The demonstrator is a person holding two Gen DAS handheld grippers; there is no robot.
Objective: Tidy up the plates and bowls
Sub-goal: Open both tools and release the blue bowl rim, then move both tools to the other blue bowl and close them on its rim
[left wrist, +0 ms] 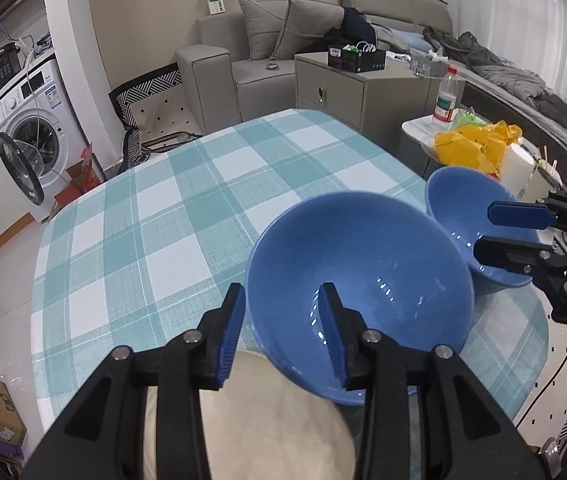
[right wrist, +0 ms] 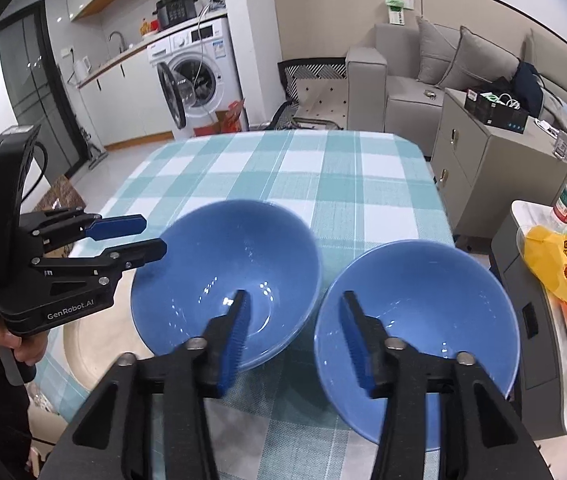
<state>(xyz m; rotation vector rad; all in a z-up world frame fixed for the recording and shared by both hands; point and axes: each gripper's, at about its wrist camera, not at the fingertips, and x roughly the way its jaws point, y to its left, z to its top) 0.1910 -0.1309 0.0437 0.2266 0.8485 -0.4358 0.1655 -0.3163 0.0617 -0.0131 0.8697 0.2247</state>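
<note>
Two bowls, left bowl (right wrist: 225, 276) and right bowl (right wrist: 417, 344), sit side by side on the tabletop (right wrist: 323, 176), released. Left tongs (left wrist: 281, 328) and right tongs (right wrist: 293, 340) stand open, each straddling its bowl's rim; next, regrip one and nest it

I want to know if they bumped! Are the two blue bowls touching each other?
Cannot tell. In the right wrist view the left bowl and the right bowl sit rim to rim with no clear gap; the left wrist view shows them overlapping.
</note>
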